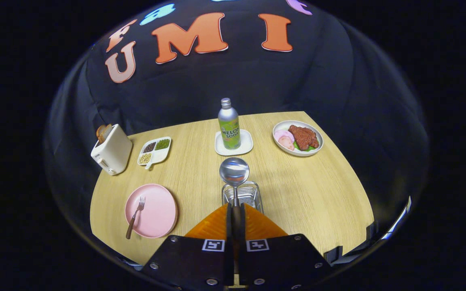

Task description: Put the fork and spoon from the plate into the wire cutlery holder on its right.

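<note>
My gripper [236, 207] is shut on the spoon's dark handle, and the spoon [234, 171] sticks out forward with its shiny bowl up. The spoon hangs above the wire cutlery holder [253, 195], which stands on the wooden table just beyond my fingers. To the left of the holder lies the pink plate [156, 210]. On the plate rests the fork [135, 217], tines pointing away, its brown handle reaching over the plate's near rim.
Beyond the holder a green soda bottle [229, 125] stands on a white coaster [246, 143]. A plate of meat [297, 138] sits at the far right. At the far left are a white toaster [111, 150] and a divided dish of beans [155, 150].
</note>
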Motion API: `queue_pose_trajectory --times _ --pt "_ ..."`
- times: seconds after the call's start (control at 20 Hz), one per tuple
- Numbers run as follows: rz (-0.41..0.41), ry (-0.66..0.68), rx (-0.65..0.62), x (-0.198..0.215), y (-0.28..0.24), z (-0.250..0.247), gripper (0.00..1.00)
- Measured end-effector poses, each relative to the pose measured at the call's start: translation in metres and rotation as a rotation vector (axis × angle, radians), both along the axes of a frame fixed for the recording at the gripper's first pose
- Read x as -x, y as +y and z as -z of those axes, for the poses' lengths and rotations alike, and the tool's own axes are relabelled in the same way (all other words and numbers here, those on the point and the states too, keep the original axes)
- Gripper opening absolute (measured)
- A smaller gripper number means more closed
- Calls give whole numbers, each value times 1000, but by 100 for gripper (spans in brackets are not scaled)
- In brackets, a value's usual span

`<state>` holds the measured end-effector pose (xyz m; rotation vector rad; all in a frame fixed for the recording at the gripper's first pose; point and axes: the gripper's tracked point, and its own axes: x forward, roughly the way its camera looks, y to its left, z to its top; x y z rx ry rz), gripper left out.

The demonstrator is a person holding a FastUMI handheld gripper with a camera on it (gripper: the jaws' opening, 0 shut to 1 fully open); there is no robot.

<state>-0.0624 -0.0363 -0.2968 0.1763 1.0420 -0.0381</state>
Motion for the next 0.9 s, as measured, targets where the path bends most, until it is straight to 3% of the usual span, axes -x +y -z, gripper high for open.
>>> queue_pose_trajectory --times 0.4,0.9 --pt "-13 187 -104 13 -3 27 5" --pt "-163 363 -16 27 -7 50 5"
